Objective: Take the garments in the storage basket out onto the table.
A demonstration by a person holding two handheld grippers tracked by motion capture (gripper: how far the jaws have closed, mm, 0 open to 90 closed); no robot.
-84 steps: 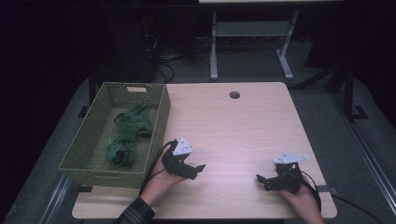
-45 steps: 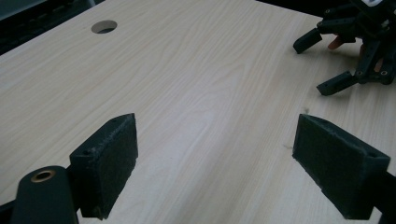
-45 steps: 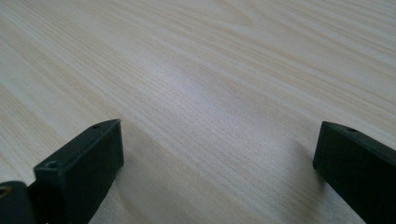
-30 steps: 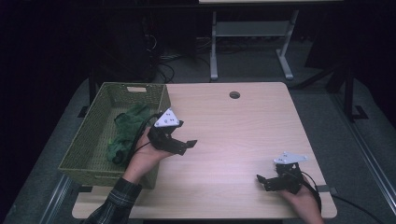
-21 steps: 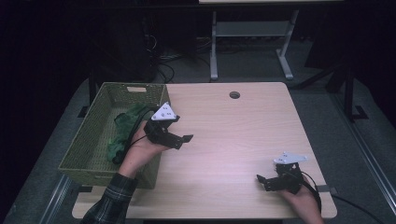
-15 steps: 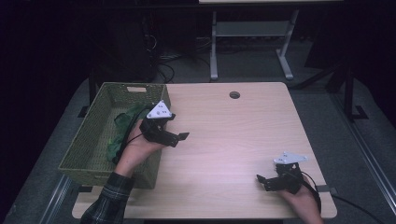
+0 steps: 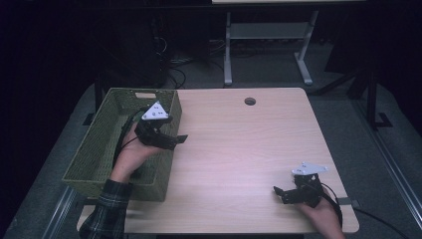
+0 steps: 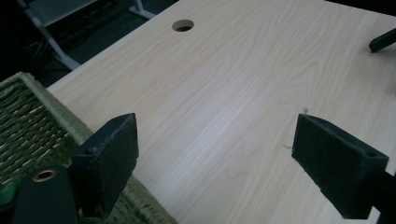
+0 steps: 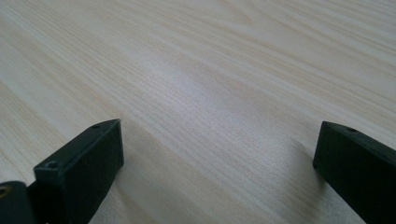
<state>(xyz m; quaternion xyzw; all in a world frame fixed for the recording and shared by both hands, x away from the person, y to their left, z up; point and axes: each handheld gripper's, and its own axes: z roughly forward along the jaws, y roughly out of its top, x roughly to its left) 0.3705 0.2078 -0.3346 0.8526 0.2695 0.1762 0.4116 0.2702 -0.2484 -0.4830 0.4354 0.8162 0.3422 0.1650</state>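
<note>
Left gripper (image 7: 171,141): hovering over the basket's right wall, jaws standing wide apart and holding nothing, pointing out over the table.
Right gripper (image 7: 283,193): resting low on the table near its front right corner, jaws spread wide and gripping nothing.
Basket (image 7: 99,144): green woven, sitting at the table's left edge; the left hand (image 7: 130,155) is hanging above its inside.
Table (image 7: 239,149): pale wood, carrying a round hole (image 7: 250,101) near the far edge.
</note>
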